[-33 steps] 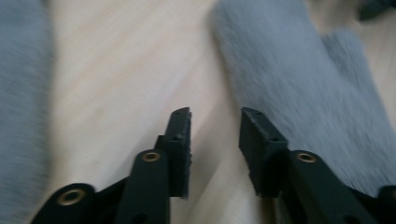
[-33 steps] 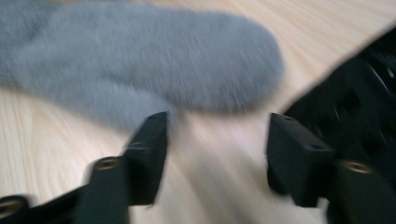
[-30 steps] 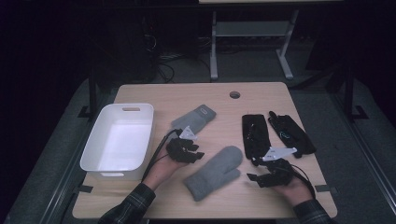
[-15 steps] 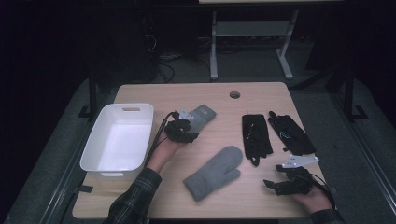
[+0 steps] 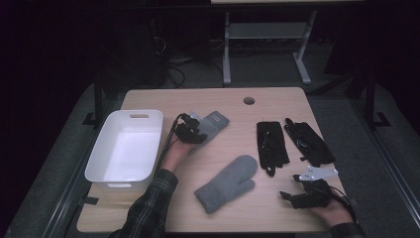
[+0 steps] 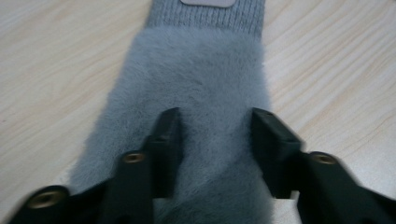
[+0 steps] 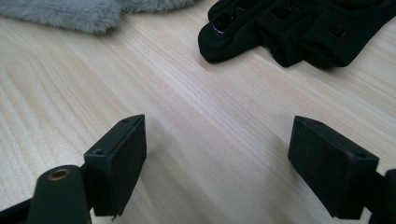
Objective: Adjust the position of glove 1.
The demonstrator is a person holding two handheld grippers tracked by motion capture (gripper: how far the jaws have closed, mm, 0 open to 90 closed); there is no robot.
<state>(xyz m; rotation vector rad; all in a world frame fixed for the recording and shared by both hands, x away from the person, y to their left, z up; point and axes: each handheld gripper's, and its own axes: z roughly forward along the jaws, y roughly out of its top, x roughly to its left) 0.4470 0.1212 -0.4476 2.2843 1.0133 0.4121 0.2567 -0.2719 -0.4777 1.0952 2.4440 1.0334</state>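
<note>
A fluffy grey mitten [image 5: 214, 123] lies at the table's middle, its knit cuff [image 6: 205, 16] pointing away. My left gripper [image 5: 190, 133] sits on it, jaws straddling the fluff [image 6: 215, 140]. They have just been closing and still stand apart on either side of the fabric. A second grey mitten [image 5: 228, 183] lies nearer the front. My right gripper [image 5: 289, 198] rests low at the front right, open over bare wood [image 7: 217, 163] after its jaws widened a little. Past it lie a black glove [image 7: 299, 28] and the second mitten's edge [image 7: 70, 14].
A white bin [image 5: 126, 148] stands at the left of the wooden table [image 5: 277, 104]. Two black gloves [image 5: 271, 144] [image 5: 308, 141] lie side by side at the right. A round hole [image 5: 249, 100] sits near the far edge. Dark floor and a metal frame lie beyond.
My left gripper has travelled away from the near mitten onto the far one. My right gripper has drawn back toward the front right corner, then stayed still.
</note>
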